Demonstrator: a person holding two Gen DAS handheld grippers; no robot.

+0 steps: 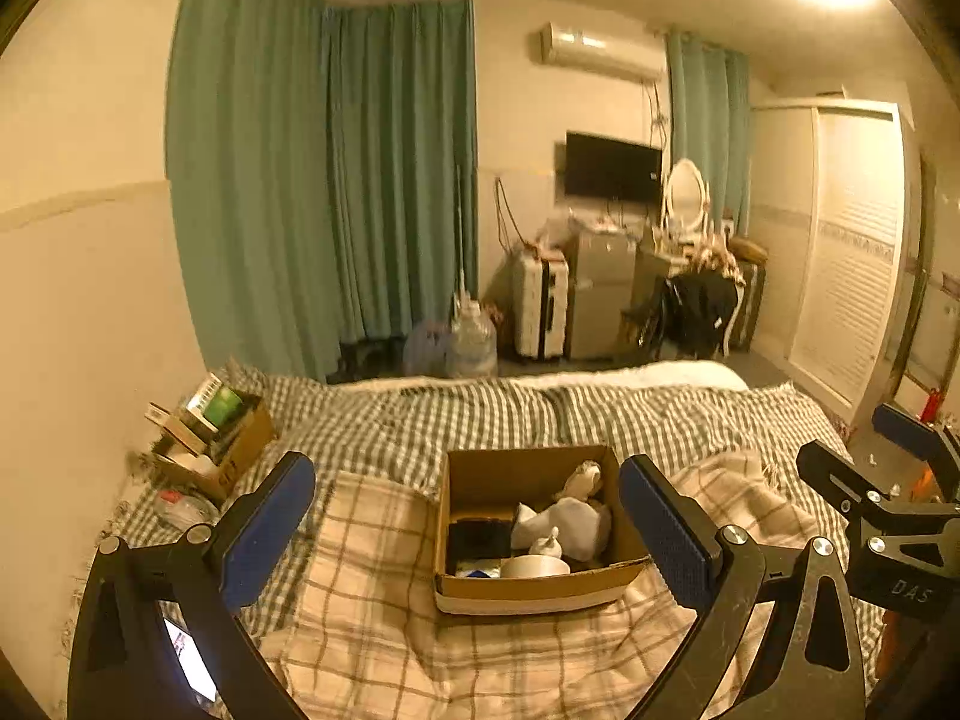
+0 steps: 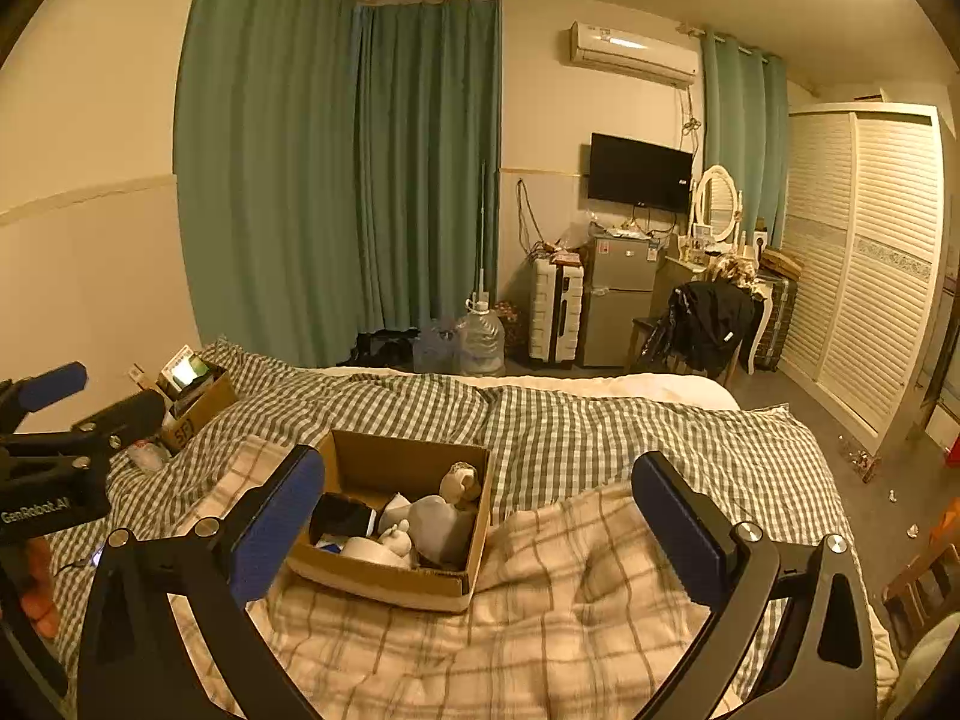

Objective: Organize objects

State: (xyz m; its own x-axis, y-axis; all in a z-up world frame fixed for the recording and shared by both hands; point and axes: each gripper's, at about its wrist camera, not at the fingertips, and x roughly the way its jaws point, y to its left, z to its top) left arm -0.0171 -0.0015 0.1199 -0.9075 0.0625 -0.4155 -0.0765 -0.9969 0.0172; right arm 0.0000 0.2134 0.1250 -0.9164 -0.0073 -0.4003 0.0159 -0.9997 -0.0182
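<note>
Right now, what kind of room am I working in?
Most likely a bedroom: a bed with checked bedding fills the foreground, and a louvered wardrobe and a vanity mirror stand at the far wall.

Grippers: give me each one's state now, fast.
Left gripper: open, holding nothing.
Right gripper: open, holding nothing.
</note>
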